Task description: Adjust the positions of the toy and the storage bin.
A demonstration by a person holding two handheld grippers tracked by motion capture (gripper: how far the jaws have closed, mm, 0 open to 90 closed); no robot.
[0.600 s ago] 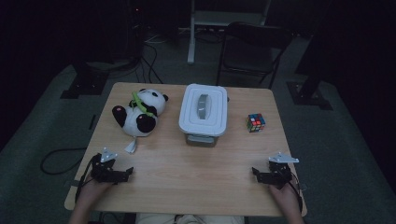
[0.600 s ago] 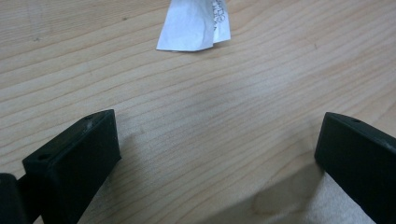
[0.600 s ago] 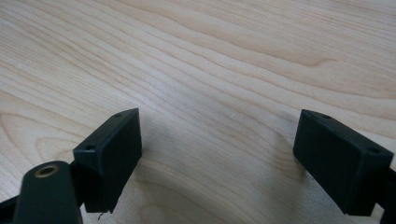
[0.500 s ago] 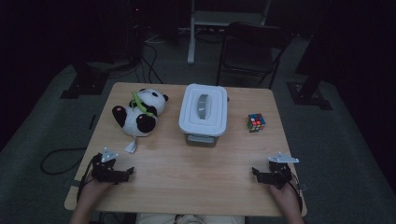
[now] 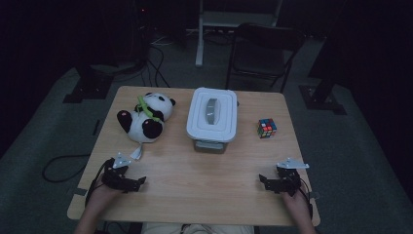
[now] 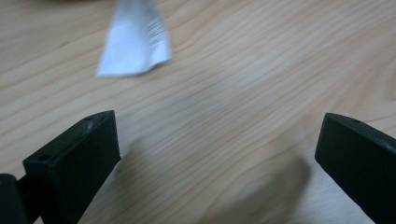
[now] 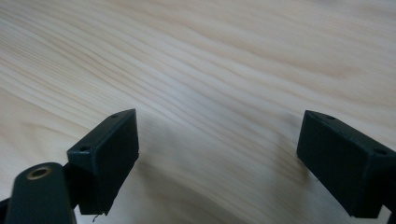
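On the wooden table point(image 5: 209, 170) lie a plush panda point(image 5: 145, 117) at the back left, a white lidded box point(image 5: 213, 119) in the middle and a colour cube point(image 5: 267, 127) at the back right. My left gripper point(image 5: 137, 184) rests open near the front left edge, well short of the panda. Its jaws stand wide apart over bare wood point(image 6: 219, 140), with the panda's white tag point(image 6: 135, 42) ahead. My right gripper point(image 5: 263, 181) rests open near the front right edge. Nothing lies between its jaws, only wood point(image 7: 215, 130).
A dark chair point(image 5: 263, 53) and a white stand point(image 5: 202, 29) are behind the table on a dim floor. Cables point(image 5: 58, 163) trail off the table's left side. The panda's tag point(image 5: 136, 152) lies between the panda and my left gripper.
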